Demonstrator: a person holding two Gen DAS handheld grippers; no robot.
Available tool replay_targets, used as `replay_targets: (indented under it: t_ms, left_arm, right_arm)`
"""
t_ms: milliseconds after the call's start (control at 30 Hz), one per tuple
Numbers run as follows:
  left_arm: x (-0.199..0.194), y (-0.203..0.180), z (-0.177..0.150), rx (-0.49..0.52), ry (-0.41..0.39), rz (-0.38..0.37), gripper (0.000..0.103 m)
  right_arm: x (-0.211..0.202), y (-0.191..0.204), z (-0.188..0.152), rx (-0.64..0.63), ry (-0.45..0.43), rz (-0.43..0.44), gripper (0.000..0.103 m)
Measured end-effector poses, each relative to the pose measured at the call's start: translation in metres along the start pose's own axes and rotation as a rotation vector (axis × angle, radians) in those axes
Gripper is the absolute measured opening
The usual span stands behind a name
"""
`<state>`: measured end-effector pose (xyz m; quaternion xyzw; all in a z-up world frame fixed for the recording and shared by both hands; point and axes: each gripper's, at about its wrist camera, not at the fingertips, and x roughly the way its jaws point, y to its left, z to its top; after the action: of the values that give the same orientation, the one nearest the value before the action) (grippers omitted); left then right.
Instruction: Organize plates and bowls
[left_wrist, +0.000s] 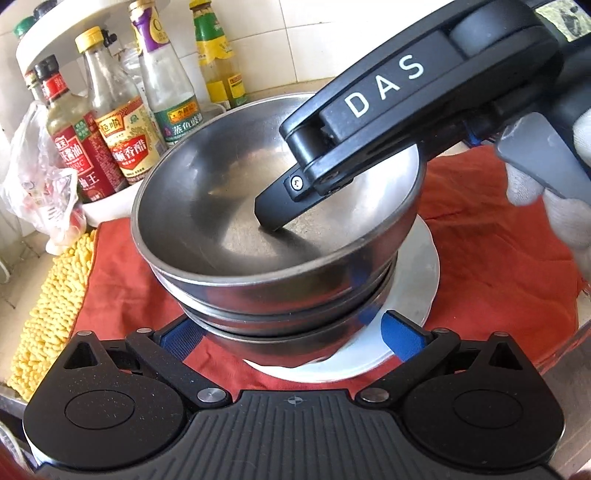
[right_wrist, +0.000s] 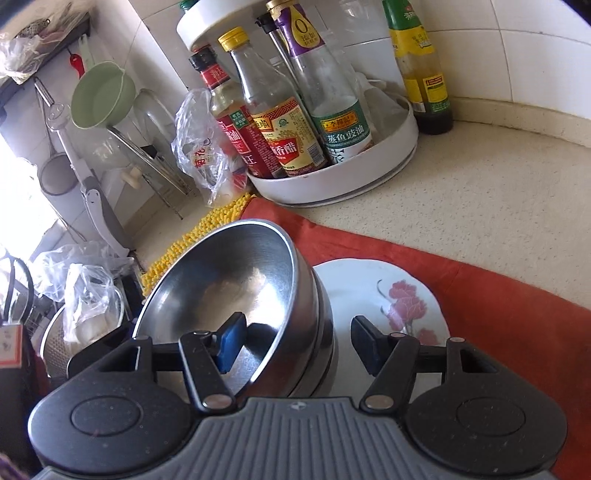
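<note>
A: Starting w/ the left wrist view: the stack of round stainless-steel bowls sat on a white round plate, which lay on a rust-red cloth over the counter. Left gripper had its blue-padded fingers either side of the stack's base, jaws wide; couldn't tell if the pads touched the metal, the left pad being mostly hidden behind the bowls.

B: And the right one?

A: Right gripper came in from upper right, one black finger dipping inside the top bowl, tip at the bottom. A white-gloved hand held it.

B: Right wrist view?

A: Right gripper was about half open, straddling the top bowl's rim: left blue pad inside the bowl, other finger outside over the plate, which showed a pink flower print. No pinch visible. Stack leaned toward the left of frame.

B: Background?

A: White round tray of sauce bottles near the tiled wall, yellow nubbly mat beside the cloth.
</note>
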<state>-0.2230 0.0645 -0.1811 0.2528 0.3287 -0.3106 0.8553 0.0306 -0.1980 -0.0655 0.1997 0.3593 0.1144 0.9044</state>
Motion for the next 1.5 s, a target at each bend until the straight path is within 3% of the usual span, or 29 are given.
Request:
replay_targets:
  t_ms: [167,300,433,667,967,1367,1500]
  left_arm:
    - [0.022,-0.003,0.019,-0.052,0.001,-0.011,0.099]
    - [0.027,-0.004,0.027,-0.044,0.015,0.006,0.098]
    - [0.015,-0.002,0.017,-0.01,0.026,0.028,0.103]
    - [-0.009,0.011,-0.004,-0.115,0.029,-0.01,0.103]
    - [-0.044,0.021,-0.011,-0.278,-0.037,-0.004,0.103]
    - [-0.074,0.024,-0.023,-0.393,-0.061,0.075,0.103]
    - [-0.081,0.018,-0.025,-0.438,-0.074,0.117,0.103]
  right_arm:
    - [0.002,0.0,0.006,-0.054,-0.022,-0.071,0.062]
    - [0.002,-0.01,0.009,-0.001,-0.02,-0.049,0.063]
    - [-0.004,-0.012,0.008,0.036,-0.023,-0.036,0.063]
    - [-0.042,-0.003,-0.002,0.05,-0.101,-0.015,0.063]
    - [-0.091,0.031,-0.038,-0.055,-0.162,-0.079,0.064]
    - [-0.106,0.033,-0.087,0.013,-0.13,-0.188,0.064]
    - [-0.108,0.036,-0.098,0.041,-0.169,-0.235,0.065]
